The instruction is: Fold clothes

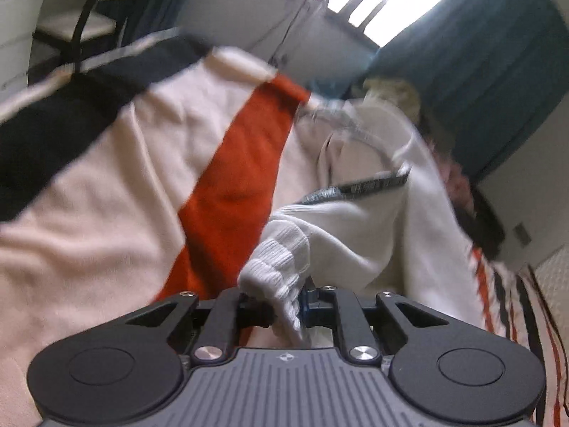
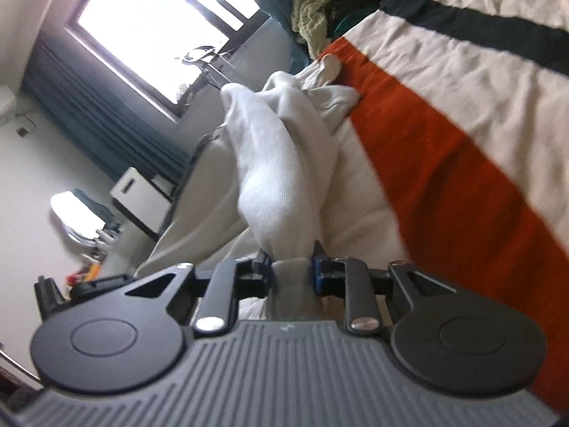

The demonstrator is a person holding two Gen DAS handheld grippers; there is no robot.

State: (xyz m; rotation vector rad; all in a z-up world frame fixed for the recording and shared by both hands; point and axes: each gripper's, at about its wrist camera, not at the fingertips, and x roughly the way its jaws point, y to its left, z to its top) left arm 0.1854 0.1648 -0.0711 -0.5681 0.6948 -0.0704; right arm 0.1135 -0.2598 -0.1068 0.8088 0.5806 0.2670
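Both of my grippers are clenched on the same white garment. Left gripper [image 1: 286, 311] first: its jaws pinch a ribbed white cuff [image 1: 275, 267], which bunches up just beyond the fingertips and drapes down between them toward the gripper body. Beyond the cuff, the rest of the white garment [image 1: 370, 235] lies crumpled, with a dark printed band [image 1: 373, 181] showing in a fold farther away. My right gripper [image 2: 291, 272] grasps another part of the same cloth: a thick twisted roll of white knit [image 2: 274, 178] runs from between the blue-padded fingers [image 2: 318, 274] away toward the far side, where it spreads into loose folds.

The garment rests on a striped blanket [image 1: 106, 185] of cream, orange and black bands. In the left wrist view the blanket fills the left side and the orange stripe [image 1: 231, 185] passes just left of the cuff; in the right wrist view the blanket fills the right side, and the orange stripe lies just right of the roll of cloth.

Far off in the right wrist view, a yellow-green knitted item [image 2: 313, 10] sits in a heap of other clothes at the blanket's far edge. A bright window [image 2: 156, 32] with teal curtains [image 2: 96, 117] beside it fills the far left. The left wrist view is blurred, so the fine detail of the folds is hard to make out there.
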